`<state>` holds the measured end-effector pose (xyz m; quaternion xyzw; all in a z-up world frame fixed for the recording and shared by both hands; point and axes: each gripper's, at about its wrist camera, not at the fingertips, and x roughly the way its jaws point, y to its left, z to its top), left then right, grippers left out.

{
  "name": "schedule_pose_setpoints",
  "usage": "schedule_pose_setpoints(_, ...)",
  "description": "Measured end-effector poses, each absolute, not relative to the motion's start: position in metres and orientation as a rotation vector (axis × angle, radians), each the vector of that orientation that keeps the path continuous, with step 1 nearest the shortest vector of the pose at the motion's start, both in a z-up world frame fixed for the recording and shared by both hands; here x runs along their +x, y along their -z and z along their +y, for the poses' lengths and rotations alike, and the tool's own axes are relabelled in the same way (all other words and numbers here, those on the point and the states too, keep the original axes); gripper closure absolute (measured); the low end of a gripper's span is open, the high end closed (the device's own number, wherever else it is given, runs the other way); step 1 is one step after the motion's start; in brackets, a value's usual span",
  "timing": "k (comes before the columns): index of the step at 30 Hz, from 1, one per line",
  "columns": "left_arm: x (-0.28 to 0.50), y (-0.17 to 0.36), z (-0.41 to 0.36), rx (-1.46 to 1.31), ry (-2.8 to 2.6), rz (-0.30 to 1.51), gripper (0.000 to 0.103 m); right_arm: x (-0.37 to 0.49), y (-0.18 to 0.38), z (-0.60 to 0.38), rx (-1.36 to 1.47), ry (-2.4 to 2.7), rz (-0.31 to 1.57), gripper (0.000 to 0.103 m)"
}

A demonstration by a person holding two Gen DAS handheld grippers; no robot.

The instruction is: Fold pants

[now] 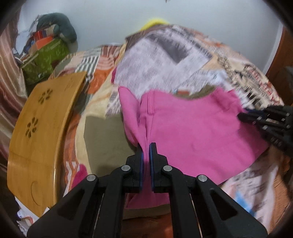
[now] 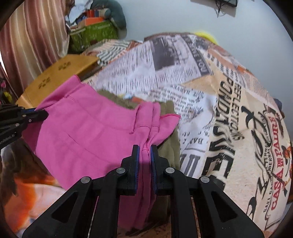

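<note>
Two hand-held grippers held a pair of pink pants [image 1: 197, 131] stretched between them above a bed, each clamped on an opposite edge of the cloth. The left gripper [image 1: 146, 152] had its blue-padded jaws pinched narrow on a bunched fold of the fabric; the right gripper [image 2: 145, 155] was likewise closed tight on a gathered seam. Gripping both ends apparently kept the garment taut and level, ready to be doubled over or laid flat. The lower part of the pants hung down behind the jaws and out of sight, so the legs' arrangement could not be made out.

Beneath the pants lay an olive-green cloth [image 2: 168, 146], mostly covered, its nature unclear. The newspaper-print bedspread [image 2: 183, 76] spread beyond, blurred in the left view. Beside the bed at the left stood a wooden lap table [image 1: 38, 128] with flower cut-outs, its legs hidden. Farther off, a green bag [image 2: 93, 34] piled with clutter sat against the pale wall [image 1: 201, 14], next to a striped curtain [image 2: 36, 31].
</note>
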<state>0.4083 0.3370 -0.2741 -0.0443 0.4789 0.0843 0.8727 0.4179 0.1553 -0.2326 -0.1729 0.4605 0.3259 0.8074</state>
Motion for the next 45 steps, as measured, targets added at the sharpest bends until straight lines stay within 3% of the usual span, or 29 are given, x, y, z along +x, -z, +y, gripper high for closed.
schedule_pose_setpoints(9, 0.397, 0.292, 0.35, -0.1, -0.212, 1.047, 0.084, 0.418, 0.235, 0.141, -0.346, -0.703, 1.057, 0.079)
schedule_pose_setpoints(17, 0.377, 0.273, 0.355, -0.073, -0.286, 1.057, 0.084, 0.401, 0.212, 0.129, -0.354, -0.705, 1.043, 0.063)
schedule_pose_setpoints(28, 0.313, 0.15, 0.295, -0.066, -0.209, 0.839, 0.084, 0.356, 0.108, 0.088, -0.245, -0.724, 0.871, 0.063)
schedule_pose_setpoints(39, 0.206, 0.011, 0.212, -0.039, -0.173, 0.529, 0.084, 0.244, -0.03, 0.036, -0.131, -0.797, 0.514, 0.063)
schedule_pose_setpoints(45, 0.14, -0.029, 0.177, -0.017, -0.179, 0.383, 0.084, 0.183, -0.067, 0.017, -0.081, -0.832, 0.365, 0.063)
